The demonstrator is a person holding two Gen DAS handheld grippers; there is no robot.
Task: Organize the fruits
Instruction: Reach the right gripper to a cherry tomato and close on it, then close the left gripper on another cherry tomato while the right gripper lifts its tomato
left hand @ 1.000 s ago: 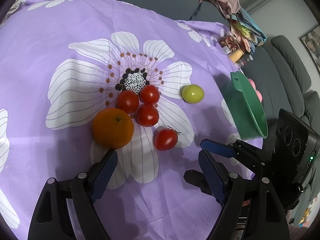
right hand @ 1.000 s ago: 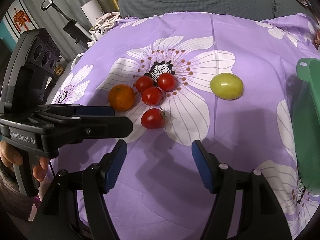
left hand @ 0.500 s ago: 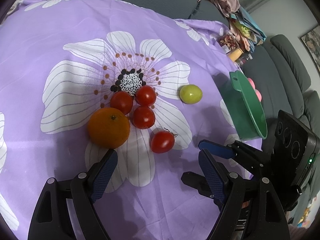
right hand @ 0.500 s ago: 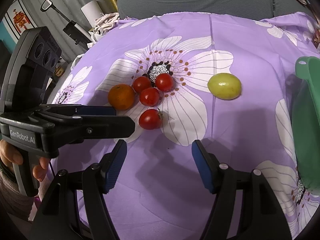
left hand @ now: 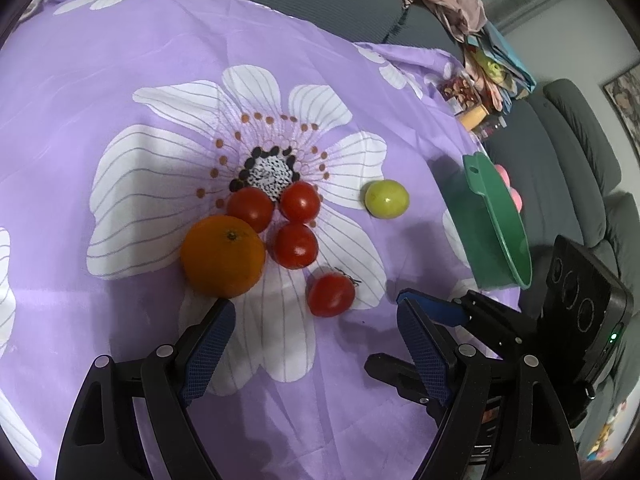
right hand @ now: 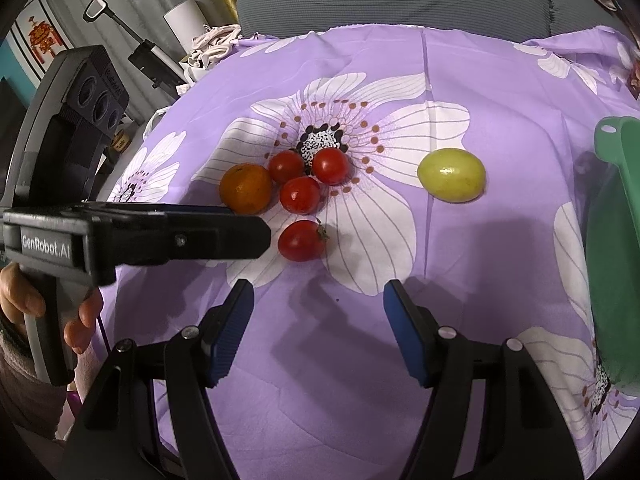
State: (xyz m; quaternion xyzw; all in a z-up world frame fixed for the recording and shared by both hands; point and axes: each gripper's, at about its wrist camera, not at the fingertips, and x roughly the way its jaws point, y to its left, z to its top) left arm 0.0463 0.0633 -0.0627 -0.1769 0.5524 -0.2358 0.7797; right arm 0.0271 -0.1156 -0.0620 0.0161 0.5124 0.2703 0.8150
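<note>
On a purple flowered cloth lie an orange, three red tomatoes clustered beside it, and a fourth tomato lying apart, nearer to me. A yellow-green fruit sits alone toward the right. A green bowl stands at the cloth's right edge. My left gripper is open just short of the orange and the lone tomato, touching neither. My right gripper is also open over bare cloth, below the lone tomato. The green fruit lies up and right of it.
A grey sofa runs behind and to the right of the cloth. Clothes and small clutter pile at the far right corner. In the right wrist view a person's hand holds the left gripper's handle at the left.
The fruits have slid slightly left and down in both views; the grippers themselves keep the same opening and nothing has been grasped.
</note>
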